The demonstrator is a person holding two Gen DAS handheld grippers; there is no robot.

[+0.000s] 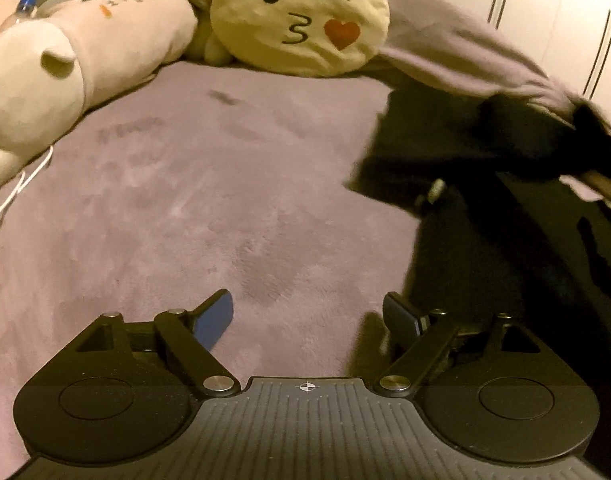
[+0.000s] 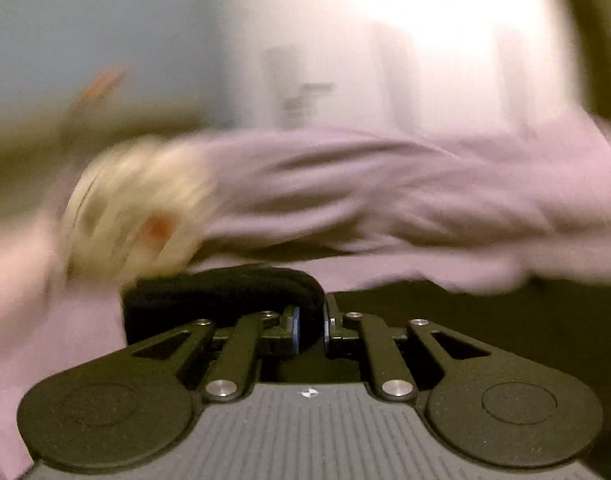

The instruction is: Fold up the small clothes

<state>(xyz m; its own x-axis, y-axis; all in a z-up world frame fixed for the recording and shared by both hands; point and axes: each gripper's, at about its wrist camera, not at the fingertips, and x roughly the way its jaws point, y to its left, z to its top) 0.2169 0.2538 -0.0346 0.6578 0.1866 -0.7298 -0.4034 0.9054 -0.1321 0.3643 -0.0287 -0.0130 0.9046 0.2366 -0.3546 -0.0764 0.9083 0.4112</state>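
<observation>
The left gripper (image 1: 307,322) hangs over the purple bed (image 1: 193,200) with its fingers wide apart, holding nothing. The right gripper (image 2: 308,326) pinches a black cloth (image 2: 225,292), which lies near the bed's right edge, beside a yellow pillow (image 1: 299,16).

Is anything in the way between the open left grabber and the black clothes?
Nothing visible. The left gripper has its jaws apart over bare purple blanket, and the black garment lies ahead to its right. The emoji pillow sits further back, off that path.
</observation>
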